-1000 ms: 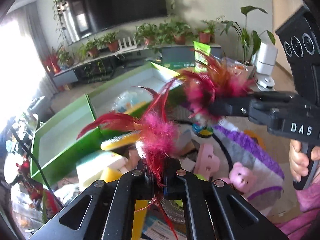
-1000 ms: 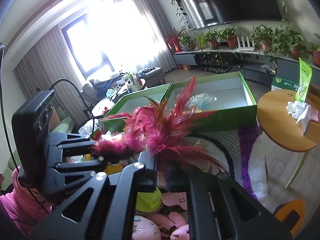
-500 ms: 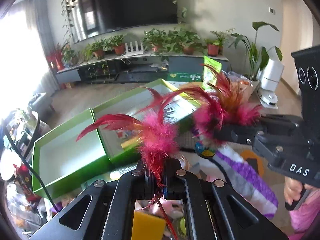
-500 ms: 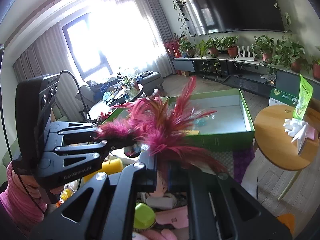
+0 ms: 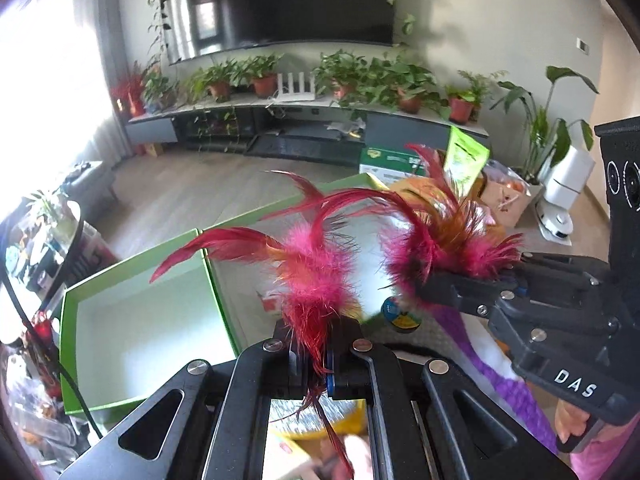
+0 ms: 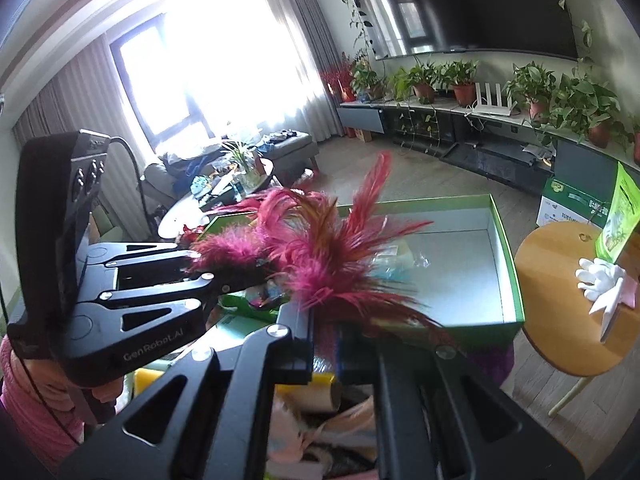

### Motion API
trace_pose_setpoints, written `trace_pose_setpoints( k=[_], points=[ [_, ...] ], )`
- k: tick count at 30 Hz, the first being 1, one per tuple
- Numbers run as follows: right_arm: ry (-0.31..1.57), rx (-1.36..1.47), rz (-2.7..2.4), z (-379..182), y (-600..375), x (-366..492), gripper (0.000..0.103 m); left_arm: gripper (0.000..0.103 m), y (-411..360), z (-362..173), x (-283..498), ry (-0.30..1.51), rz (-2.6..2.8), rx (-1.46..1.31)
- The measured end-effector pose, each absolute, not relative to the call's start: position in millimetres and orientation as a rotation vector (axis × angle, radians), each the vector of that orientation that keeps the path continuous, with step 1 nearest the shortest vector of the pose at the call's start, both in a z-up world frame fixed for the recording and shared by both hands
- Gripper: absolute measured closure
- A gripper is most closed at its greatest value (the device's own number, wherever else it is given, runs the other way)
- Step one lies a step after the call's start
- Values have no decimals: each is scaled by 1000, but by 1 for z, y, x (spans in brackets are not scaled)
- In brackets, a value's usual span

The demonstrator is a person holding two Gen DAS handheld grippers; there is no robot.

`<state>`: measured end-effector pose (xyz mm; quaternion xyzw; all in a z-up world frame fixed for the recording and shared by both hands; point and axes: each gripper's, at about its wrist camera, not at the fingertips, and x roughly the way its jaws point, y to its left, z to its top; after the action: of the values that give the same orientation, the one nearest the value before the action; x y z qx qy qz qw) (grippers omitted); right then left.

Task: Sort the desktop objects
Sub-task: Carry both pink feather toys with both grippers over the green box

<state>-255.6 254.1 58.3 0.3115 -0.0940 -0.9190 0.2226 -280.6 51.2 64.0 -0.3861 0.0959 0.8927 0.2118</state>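
Two open green boxes [image 5: 140, 320] side by side, the right box [image 6: 472, 272] holding a clear packet. Left gripper [image 5: 320, 344], fingers clamped on a pink feather toy [image 5: 312, 272], above them. Right gripper [image 6: 324, 320], fingers clamped on a second feather toy [image 6: 332, 264].
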Motion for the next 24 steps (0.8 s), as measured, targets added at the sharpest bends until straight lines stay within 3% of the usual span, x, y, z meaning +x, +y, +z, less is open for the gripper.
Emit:
trace_pose_setpoints(
  k=[24],
  points=[
    [-267, 1112, -2528, 12, 211, -413, 94, 99, 39, 5, -409, 148, 2522, -1316]
  ],
)
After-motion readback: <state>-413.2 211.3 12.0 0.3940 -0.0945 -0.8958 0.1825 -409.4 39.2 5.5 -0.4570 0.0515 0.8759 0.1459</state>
